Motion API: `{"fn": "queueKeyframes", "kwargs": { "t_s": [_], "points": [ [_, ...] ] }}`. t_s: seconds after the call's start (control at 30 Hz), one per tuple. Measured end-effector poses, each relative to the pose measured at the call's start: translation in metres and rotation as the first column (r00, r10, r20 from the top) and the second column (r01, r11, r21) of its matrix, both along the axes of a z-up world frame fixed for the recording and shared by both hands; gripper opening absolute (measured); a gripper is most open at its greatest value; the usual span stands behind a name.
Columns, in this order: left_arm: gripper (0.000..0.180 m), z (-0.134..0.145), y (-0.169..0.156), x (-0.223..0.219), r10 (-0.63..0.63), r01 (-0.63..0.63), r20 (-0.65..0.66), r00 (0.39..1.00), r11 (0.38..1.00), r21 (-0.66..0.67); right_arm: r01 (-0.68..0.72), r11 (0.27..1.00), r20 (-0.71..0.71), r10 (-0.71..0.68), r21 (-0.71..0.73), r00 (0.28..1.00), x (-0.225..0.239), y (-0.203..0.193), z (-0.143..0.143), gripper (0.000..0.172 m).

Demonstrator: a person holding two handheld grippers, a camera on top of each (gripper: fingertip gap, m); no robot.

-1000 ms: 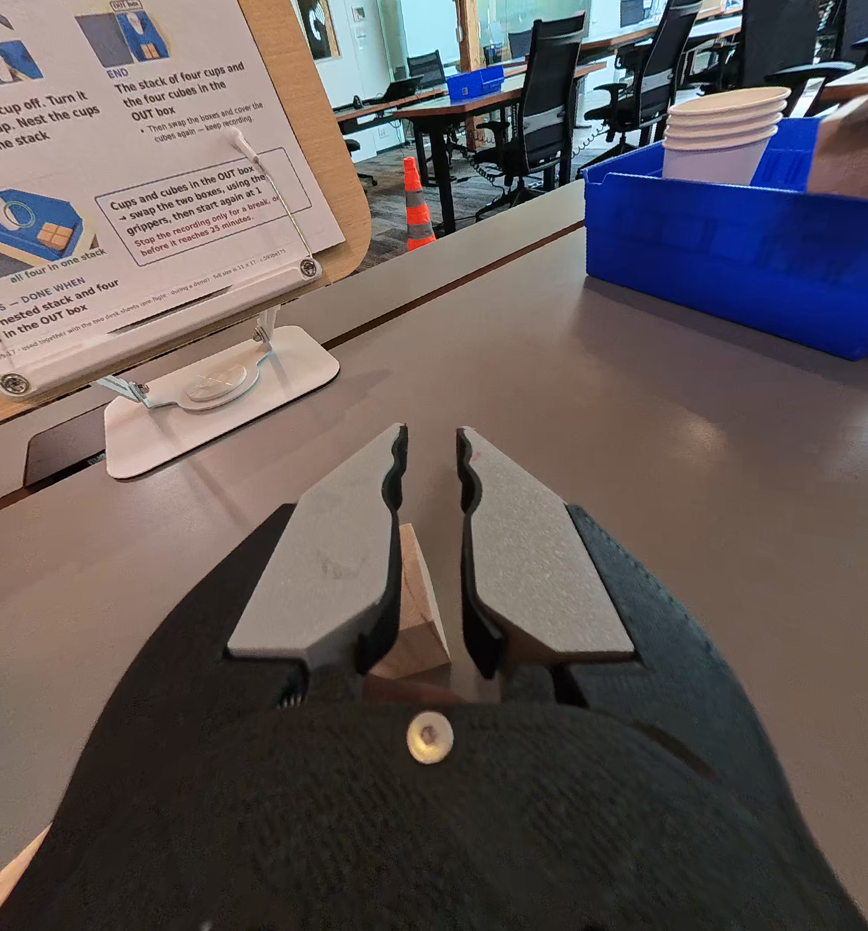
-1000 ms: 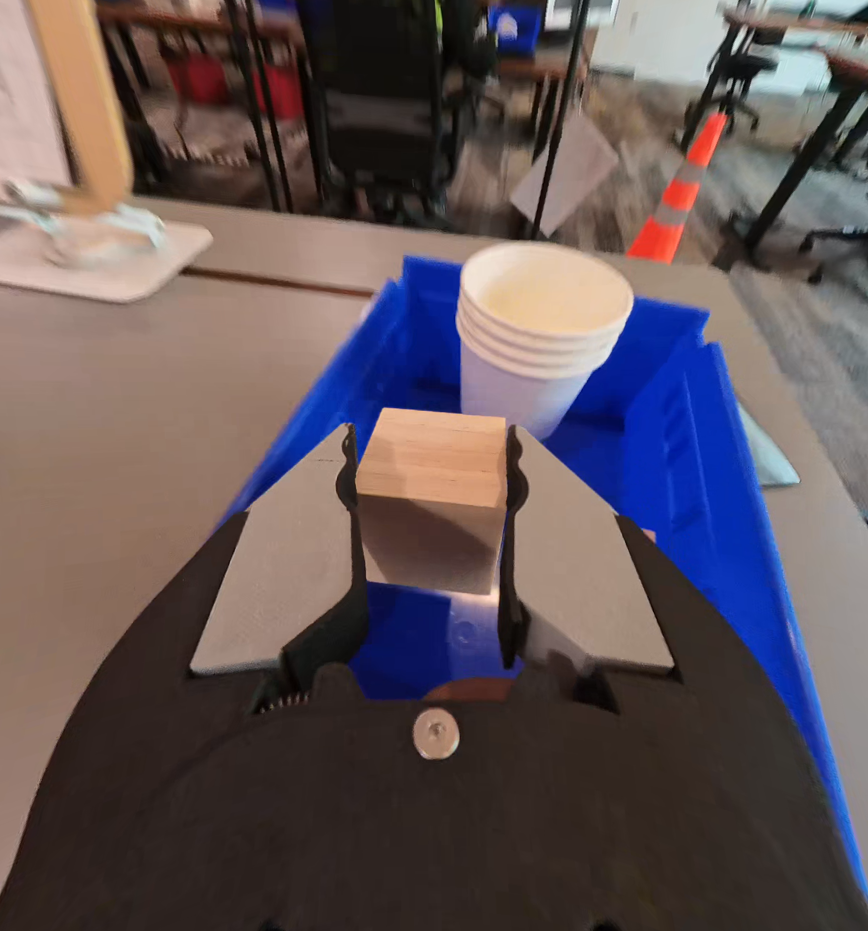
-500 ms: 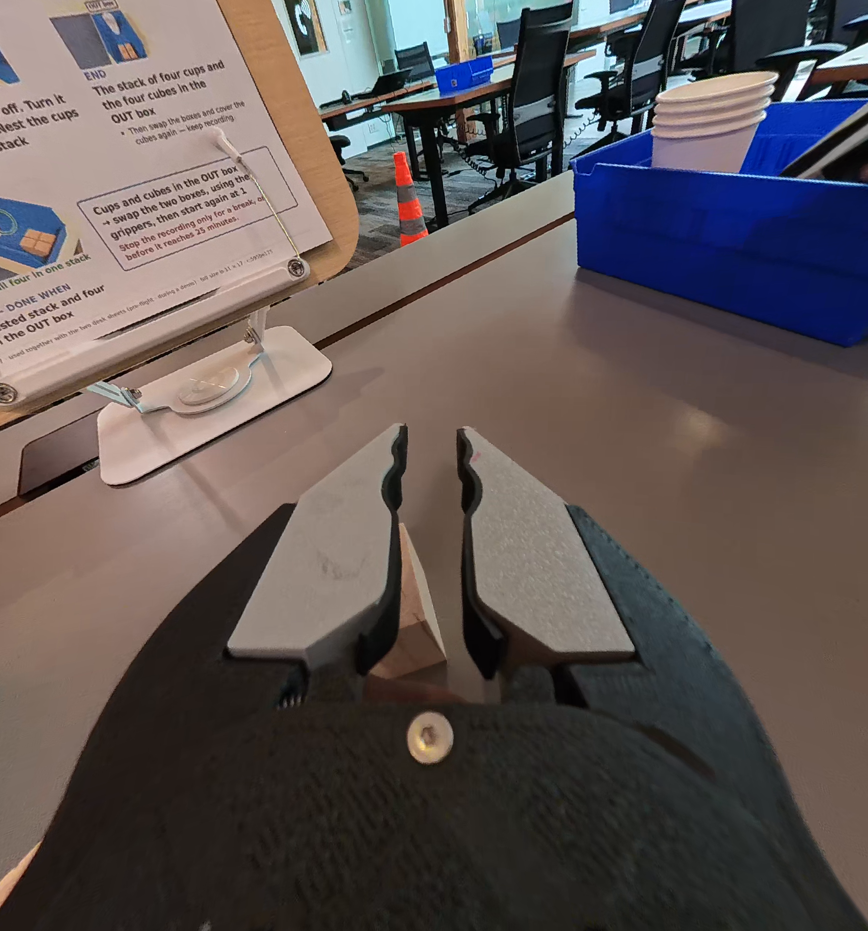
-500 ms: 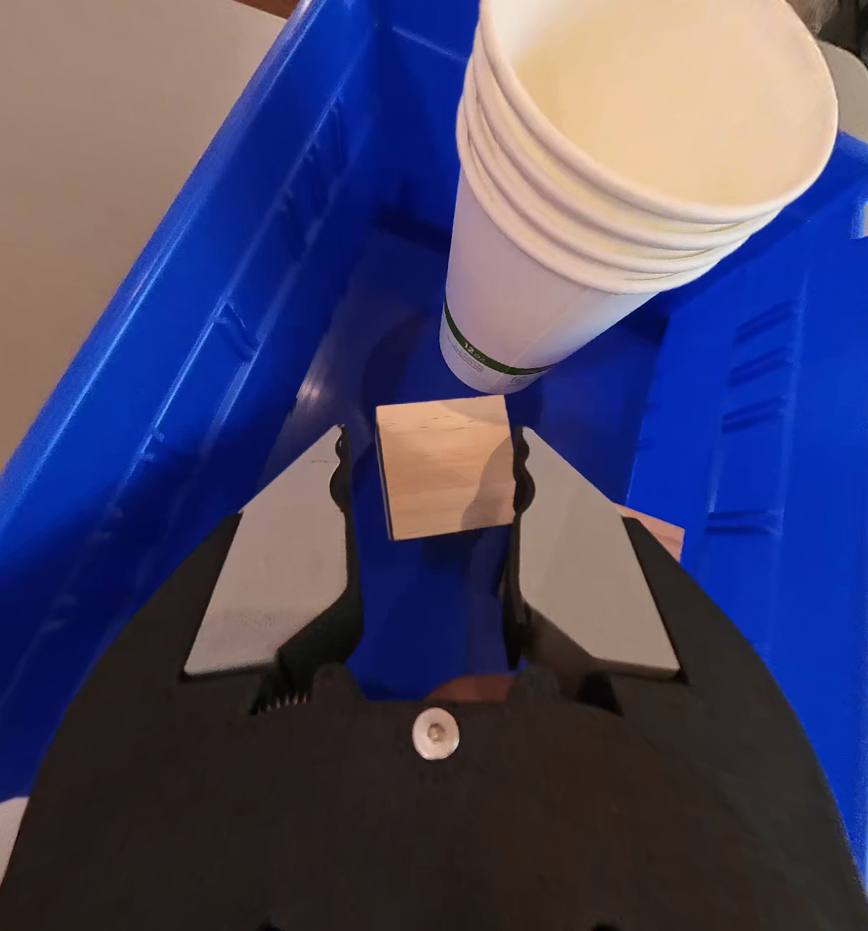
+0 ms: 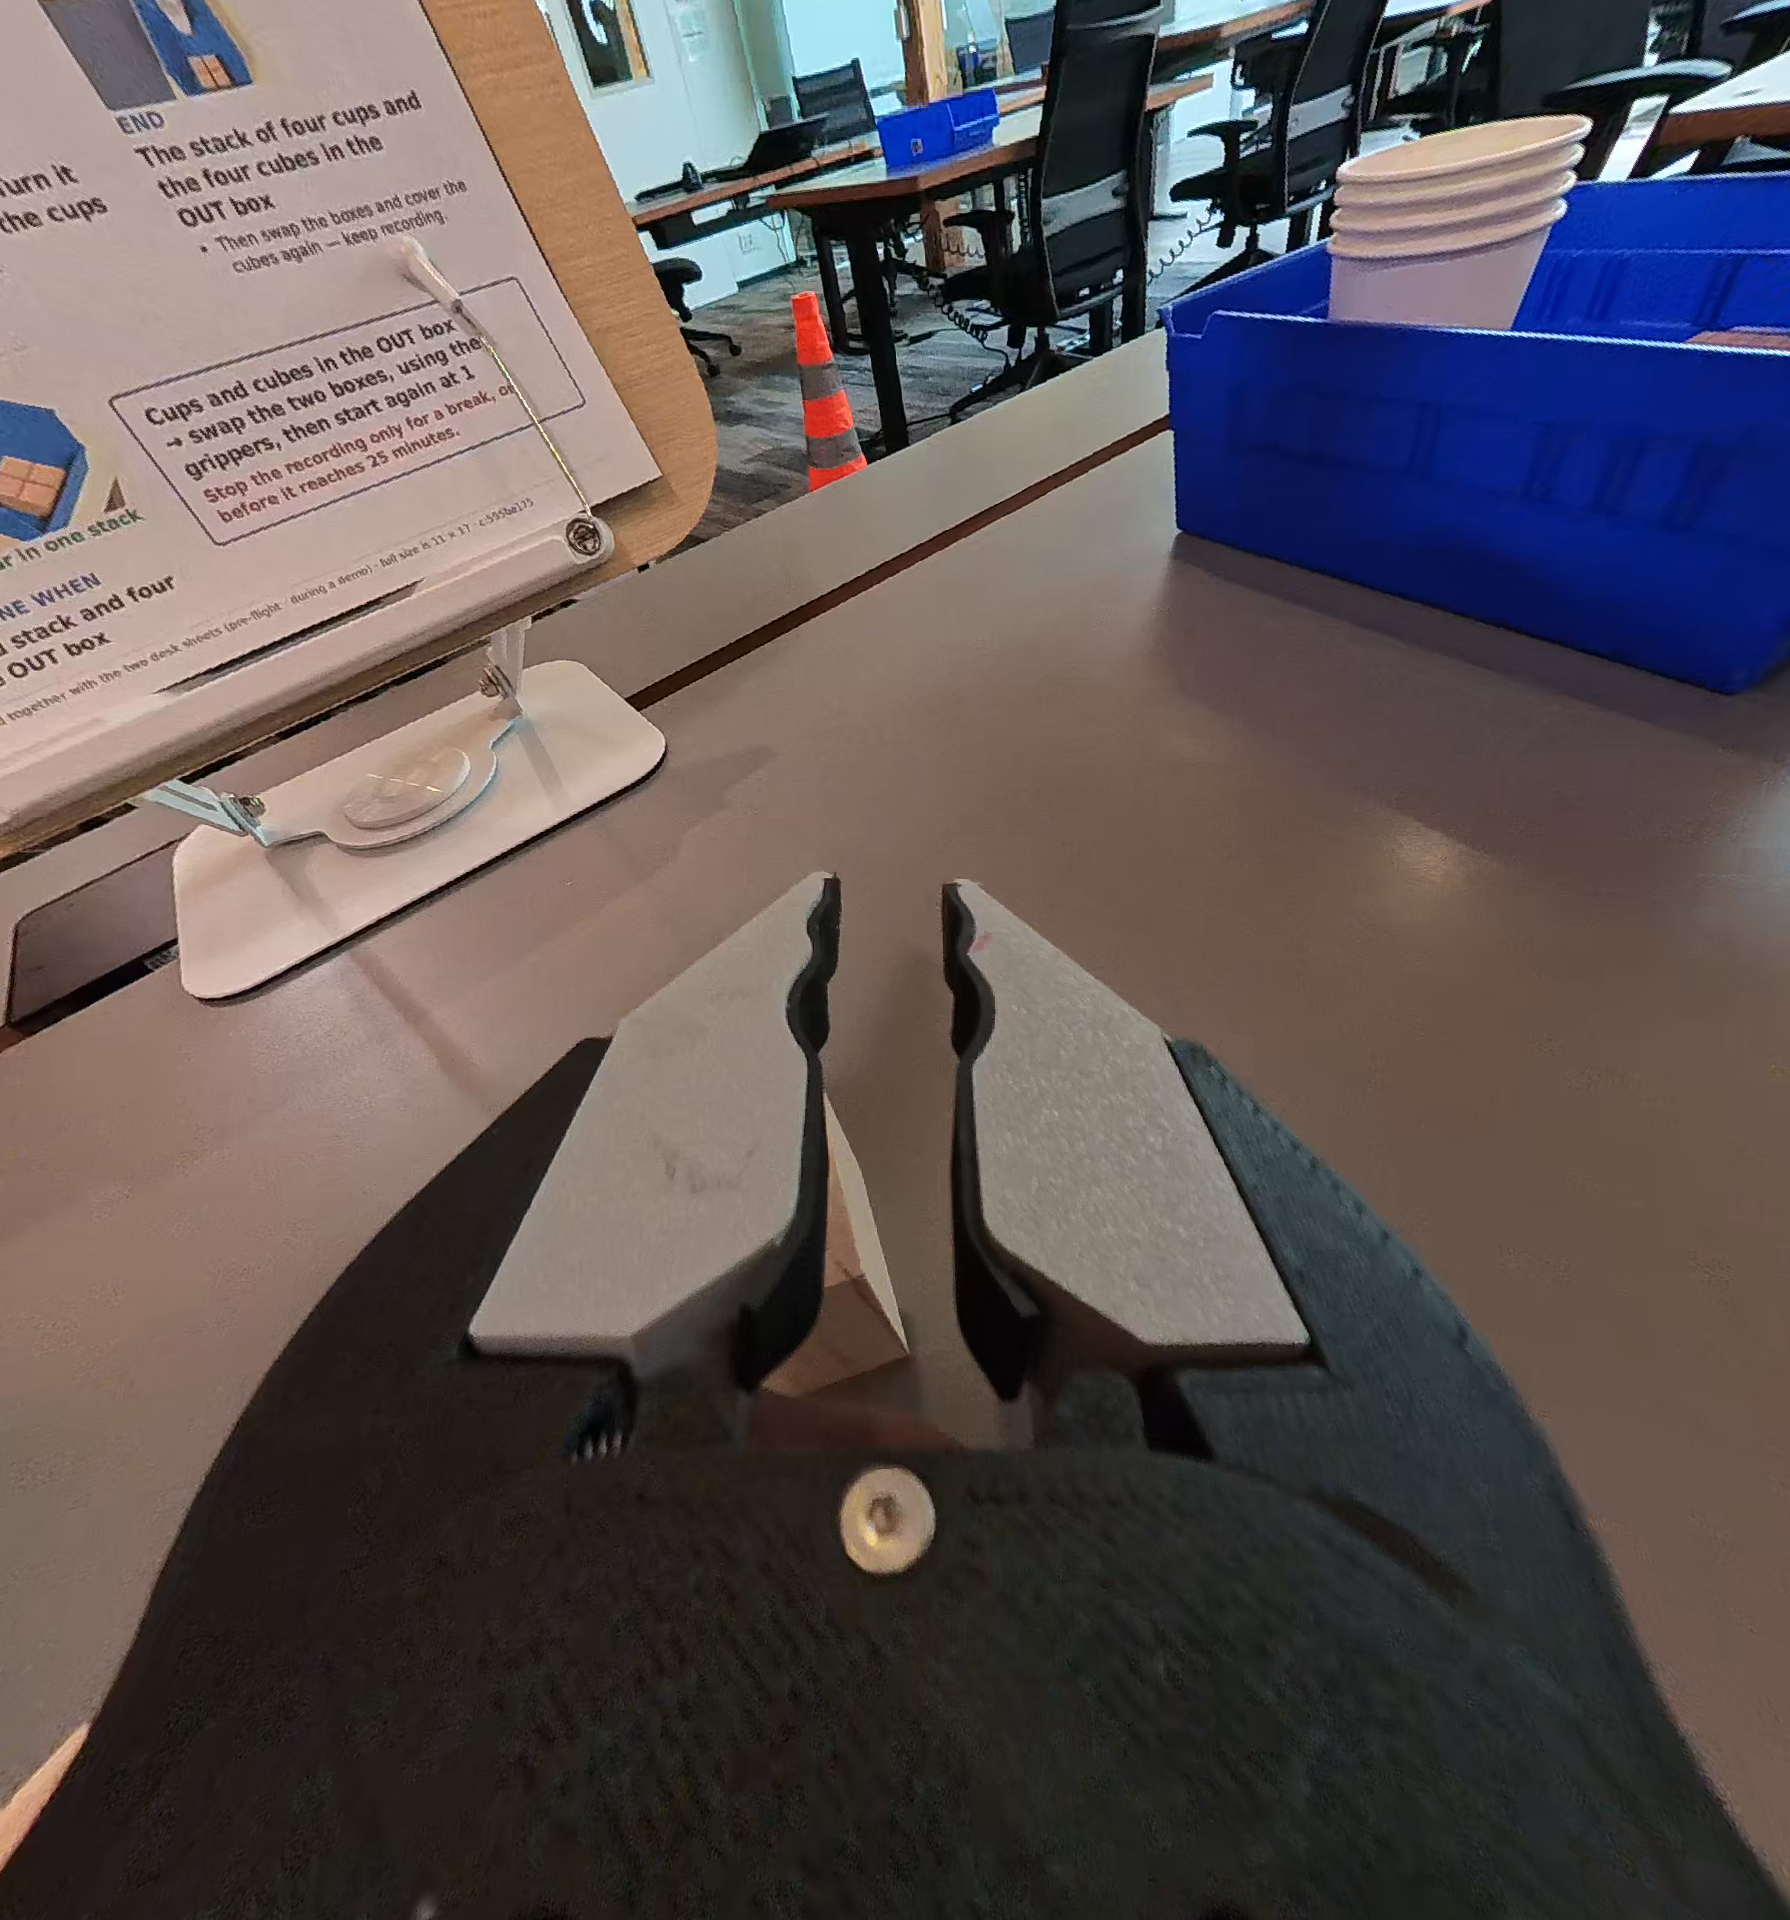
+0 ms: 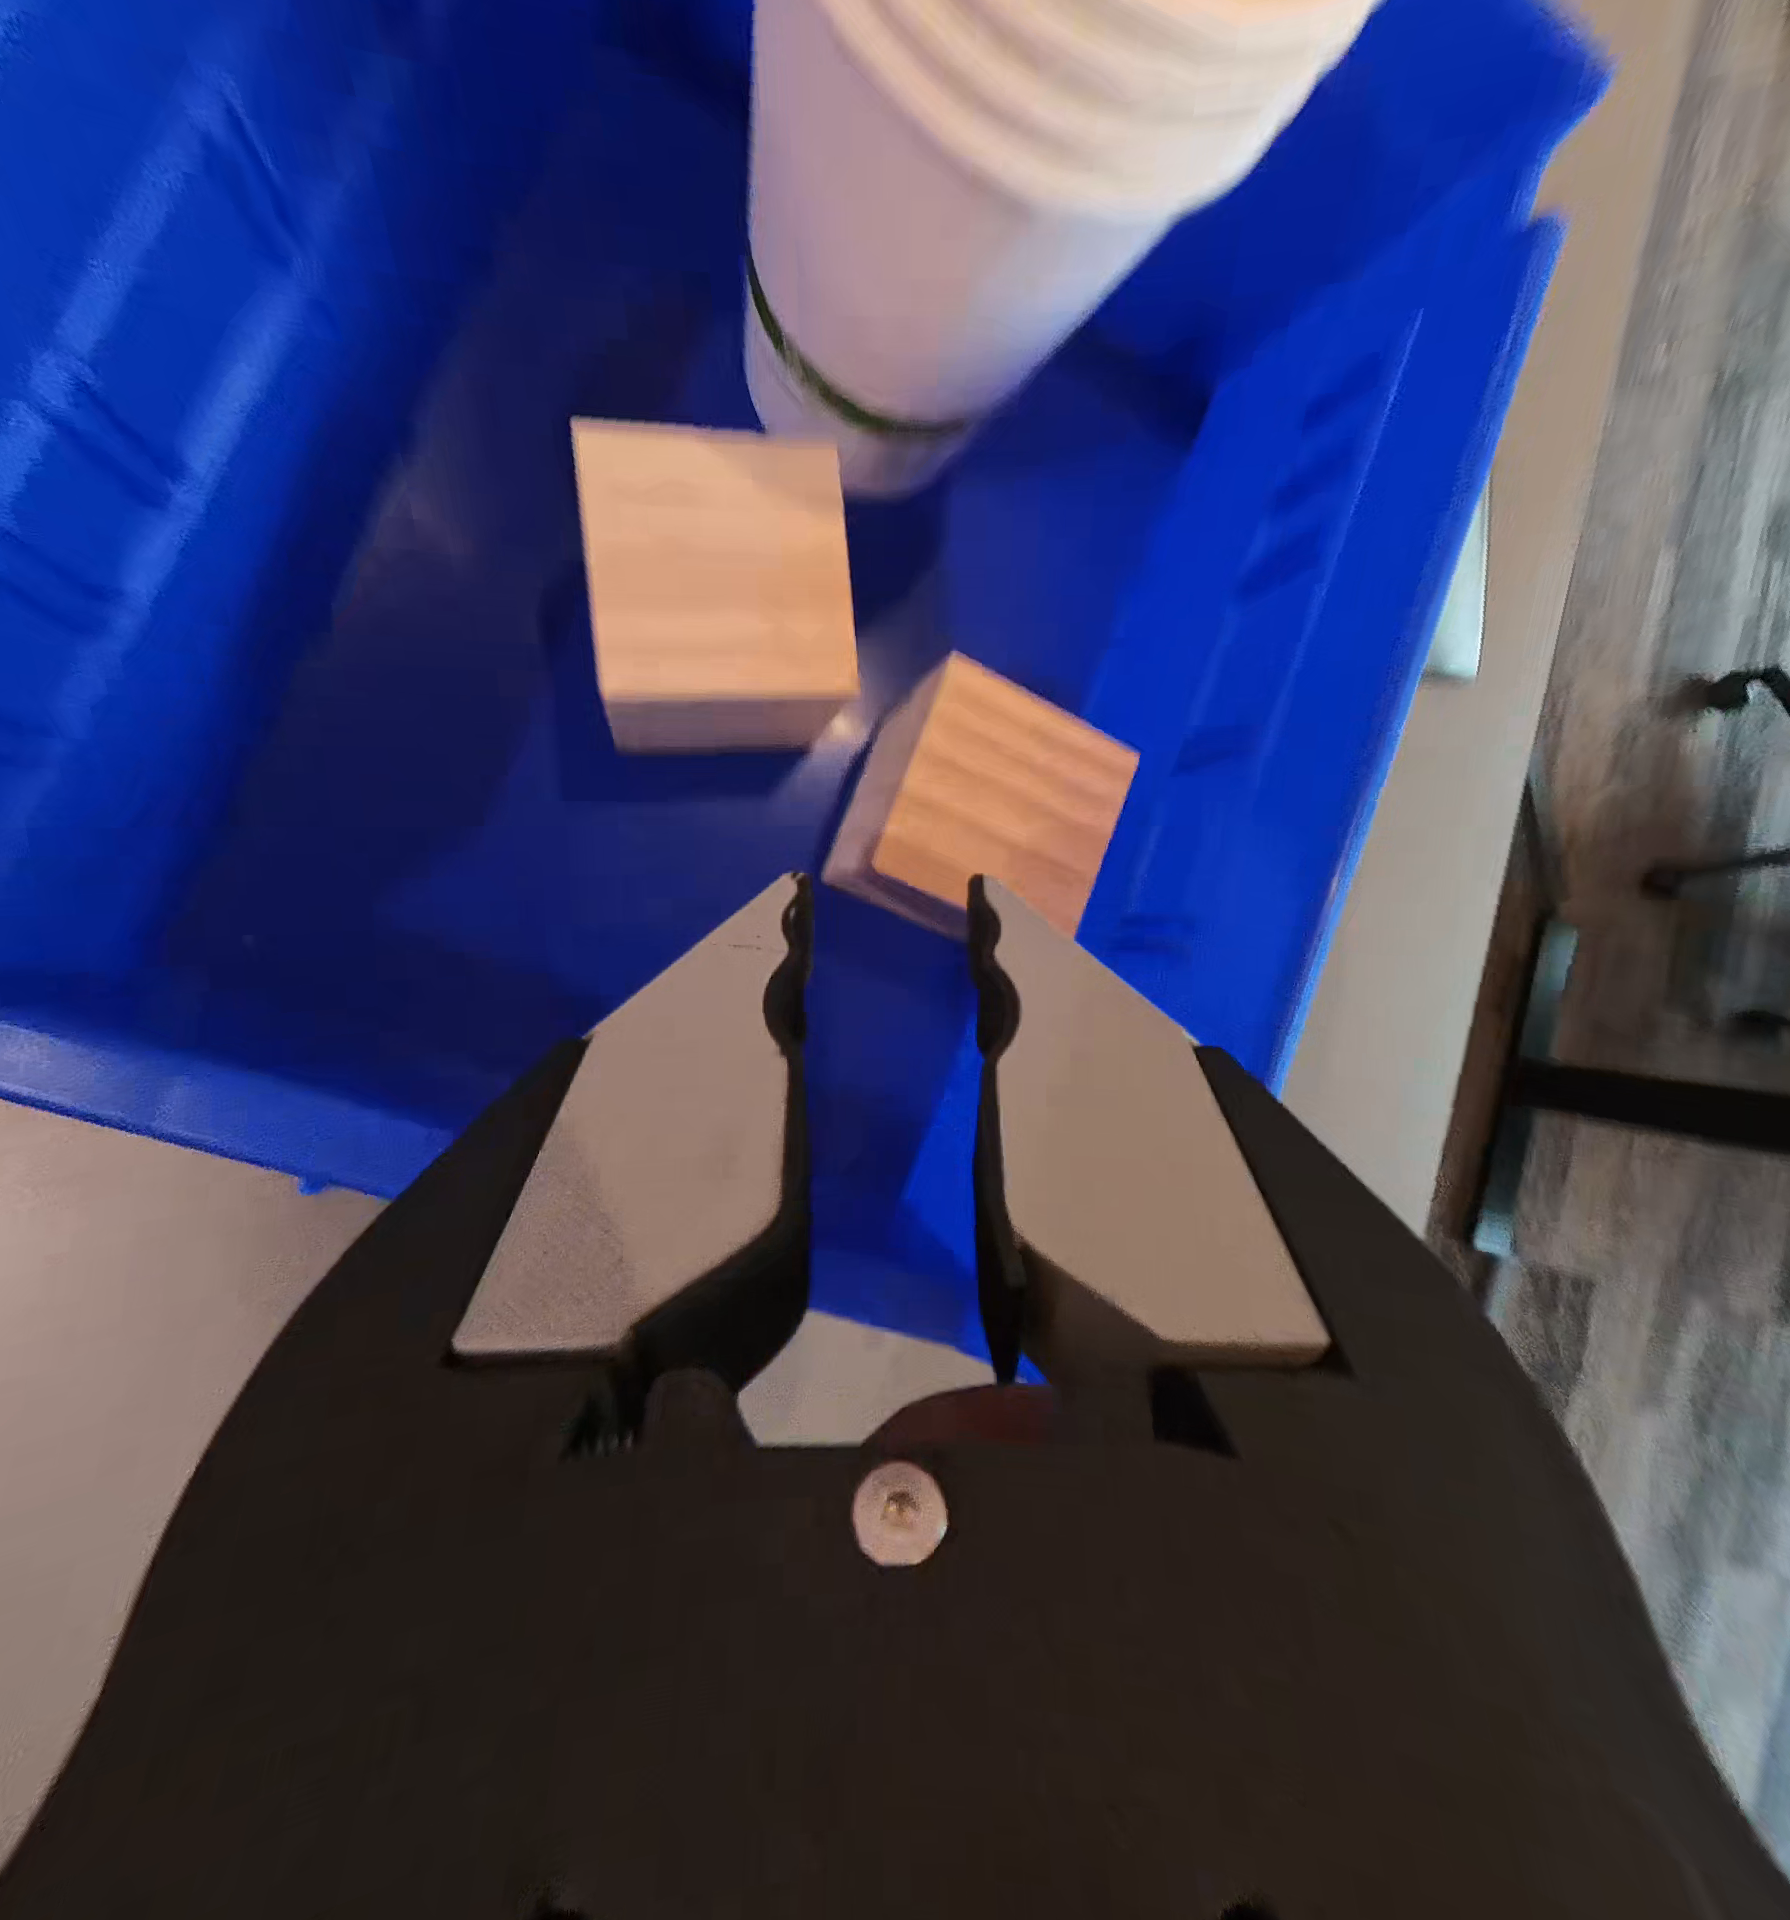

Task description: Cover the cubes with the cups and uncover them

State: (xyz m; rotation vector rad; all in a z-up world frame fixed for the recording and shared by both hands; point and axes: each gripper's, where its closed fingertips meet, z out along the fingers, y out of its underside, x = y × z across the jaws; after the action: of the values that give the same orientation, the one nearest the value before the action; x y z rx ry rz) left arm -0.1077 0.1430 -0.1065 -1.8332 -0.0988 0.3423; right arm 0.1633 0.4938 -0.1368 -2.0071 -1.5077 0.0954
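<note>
Released wooden cube [image 6: 714, 582] (pale, square) joined another [image 6: 984, 800].

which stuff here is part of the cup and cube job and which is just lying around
Job things:
- stack of white cups
- two wooden cubes in the blue bin
- wooden cube low in the left tool
- right tool, open

Lying about:
- instruction sheet stand
- orange cone
- office chairs

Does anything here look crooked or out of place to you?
Yes. In the blue bin, one wooden cube sits twisted at an angle to the other cube. A third cube sits skewed, corner-forward, deep between the left gripper fingers.
</note>
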Motion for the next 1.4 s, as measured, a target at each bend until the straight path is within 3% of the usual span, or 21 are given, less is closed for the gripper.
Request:
{"fn": "queueKeyframes", "kwargs": {
  "t_s": [0.13,0.2,0.33,0.47,0.53,0.6,0.67,0.73,0.8,0.83,1.0,1.03,1.07,1.13,1.2,1.27,1.33,1.4],
  "points": [
    [0.018,-0.003,0.001,-0.002,0.007,-0.007,0.023,1.000,1.000,0.000,0.012,1.000,0.145,-0.010,-0.013,0.989,0.014,0.006,-0.028,0.023],
    [0.020,-0.003,0.001,-0.002,0.004,-0.004,0.058,0.998,1.000,0.008,0.024,0.998,0.150,-0.032,0.053,0.988,0.010,0.020,-0.031,0.015],
    [0.025,0.001,-0.003,-0.008,0.029,-0.031,0.059,0.998,0.999,0.020,0.063,0.992,0.019,-0.065,0.113,0.998,-0.011,0.029,-0.018,0.019],
    [0.036,0.011,-0.013,-0.021,0.073,-0.077,0.082,0.994,0.996,0.047,0.024,0.989,-0.184,0.002,0.143,0.983,-0.034,-0.002,0.027,0.021],
    [0.044,0.019,-0.019,-0.026,0.079,-0.089,0.120,0.990,0.993,0.079,-0.048,0.989,-0.404,0.100,0.137,0.909,-0.059,-0.042,0.067,0.025],
    [0.050,0.027,-0.026,-0.033,0.096,-0.110,0.132,0.987,0.988,0.108,-0.202,0.971,-0.626,0.238,0.130,0.743,-0.085,-0.104,0.110,0.025],
    [0.052,0.031,-0.031,-0.037,0.105,-0.125,0.147,0.984,0.984,0.130,-0.365,0.921,-0.749,0.338,0.138,0.570,-0.104,-0.167,0.135,0.012],
    [0.061,0.018,-0.030,-0.040,0.105,-0.120,0.182,0.978,0.990,0.075,-0.517,0.850,-0.770,0.394,0.098,0.501,-0.124,-0.220,0.127,0.016],
    [0.068,-0.001,-0.028,-0.043,0.122,-0.122,0.206,0.971,0.992,-0.014,-0.602,0.798,-0.764,0.406,0.028,0.502,-0.146,-0.254,0.101,0.043],
    [0.068,-0.009,-0.027,-0.043,0.126,-0.119,0.207,0.970,0.992,-0.047,-0.621,0.784,-0.754,0.408,0.001,0.514,-0.158,-0.265,0.084,0.048],
    [0.072,-0.050,-0.020,-0.030,0.096,-0.046,0.215,0.972,0.973,-0.227,-0.624,0.776,-0.756,0.357,-0.087,0.549,-0.195,-0.285,0.028,0.046],
    [0.065,-0.050,-0.021,-0.032,0.110,-0.067,0.178,0.978,0.970,-0.233,-0.651,0.753,-0.746,0.382,-0.091,0.545,-0.196,-0.291,0.028,0.050],
    [0.060,-0.052,-0.022,-0.035,0.123,-0.085,0.141,0.982,0.964,-0.251,-0.664,0.745,-0.746,0.406,-0.065,0.528,-0.195,-0.294,0.029,0.043],
    [0.048,-0.053,-0.026,-0.041,0.140,-0.119,0.056,0.989,0.954,-0.276,-0.632,0.775,-0.741,0.415,-0.016,0.528,-0.194,-0.289,0.025,0.038],
    [0.048,-0.053,-0.027,-0.043,0.149,-0.130,0.048,0.988,0.952,-0.279,-0.634,0.773,-0.702,0.446,-0.010,0.556,-0.193,-0.290,0.016,0.044],
    [0.049,-0.053,-0.029,-0.048,0.169,-0.155,0.027,0.985,0.946,-0.284,-0.625,0.780,-0.688,0.448,-0.011,0.571,-0.192,-0.288,0.011,0.046],
    [0.069,-0.049,-0.033,-0.057,0.225,-0.213,0.014,0.974,0.939,-0.271,-0.629,0.777,-0.698,0.439,-0.021,0.566,-0.192,-0.289,0.012,0.044],
    [0.074,-0.044,-0.034,-0.058,0.230,-0.213,0.044,0.972,0.947,-0.242,-0.625,0.780,-0.704,0.430,-0.026,0.565,-0.191,-0.288,0.012,0.043]
  ]
}}
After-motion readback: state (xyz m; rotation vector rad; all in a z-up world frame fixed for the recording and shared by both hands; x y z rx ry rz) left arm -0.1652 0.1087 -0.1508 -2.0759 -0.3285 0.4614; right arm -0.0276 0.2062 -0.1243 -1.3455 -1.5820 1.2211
